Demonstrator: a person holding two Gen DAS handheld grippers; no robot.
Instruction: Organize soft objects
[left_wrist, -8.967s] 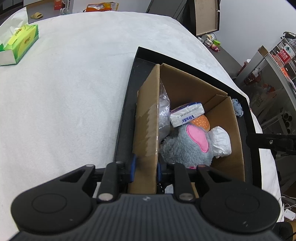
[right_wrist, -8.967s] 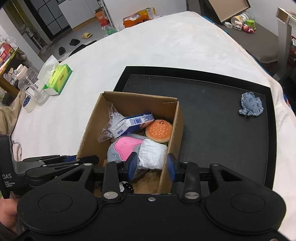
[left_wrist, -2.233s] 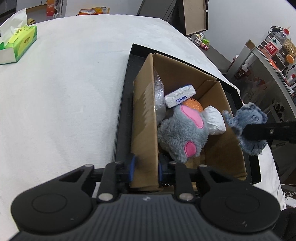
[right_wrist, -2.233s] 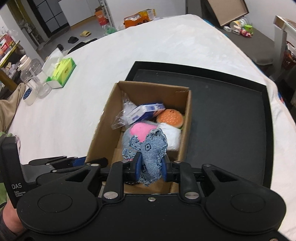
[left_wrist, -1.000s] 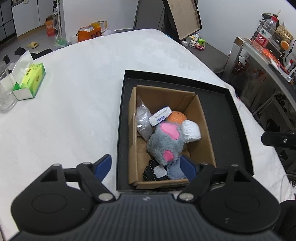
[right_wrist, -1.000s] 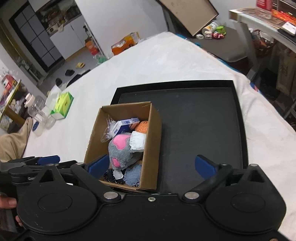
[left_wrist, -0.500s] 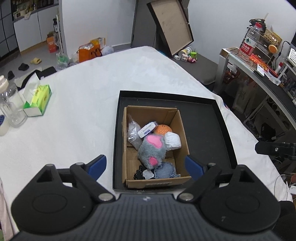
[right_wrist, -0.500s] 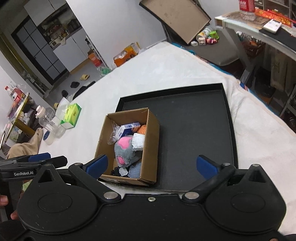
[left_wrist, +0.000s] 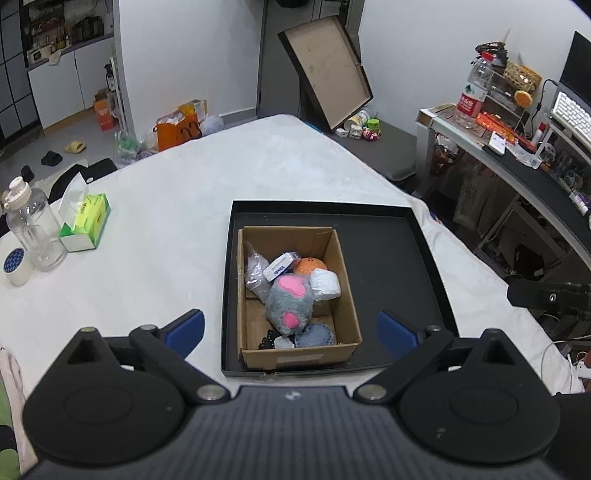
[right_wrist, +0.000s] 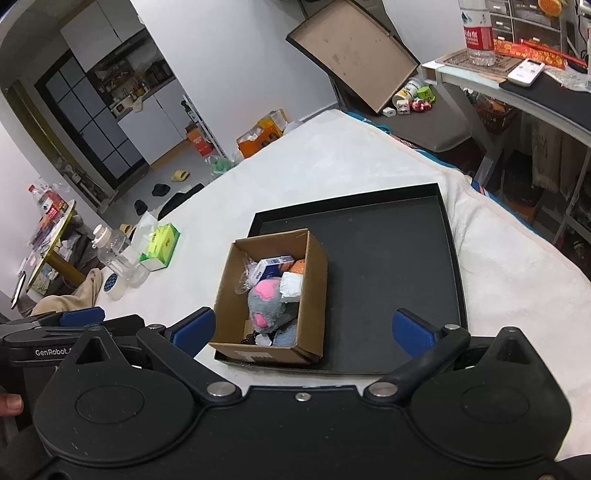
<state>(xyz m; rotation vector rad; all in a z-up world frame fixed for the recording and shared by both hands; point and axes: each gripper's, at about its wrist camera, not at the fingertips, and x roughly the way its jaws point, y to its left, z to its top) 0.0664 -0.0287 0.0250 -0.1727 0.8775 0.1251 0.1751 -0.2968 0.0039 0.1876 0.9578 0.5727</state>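
A cardboard box (left_wrist: 345, 291) (right_wrist: 314, 291) stands in the left part of a black tray (left_wrist: 399, 266) (right_wrist: 388, 258) on the white table. Inside lie a grey plush with pink patches (left_wrist: 290, 301) (right_wrist: 267, 299), an orange burger toy (left_wrist: 312, 265), a tissue pack (left_wrist: 280, 266), a white bundle (left_wrist: 325, 283) and a blue denim toy (left_wrist: 314, 336). My left gripper (left_wrist: 291, 330) hangs above and short of the box, its jaws opening wide with nothing between them. My right gripper (right_wrist: 303, 326) is likewise held high, open and empty.
A green tissue box (left_wrist: 86, 223) (right_wrist: 160, 245), a clear bottle (left_wrist: 35, 229) and a tape roll (left_wrist: 15, 266) stand on the table's left. A cluttered desk (left_wrist: 517, 147) lies to the right. A framed board (left_wrist: 327, 72) leans at the back wall.
Both grippers have risen and drawn back from the box, which now looks smaller. The left jaws have spread wider. The box's contents have not moved.
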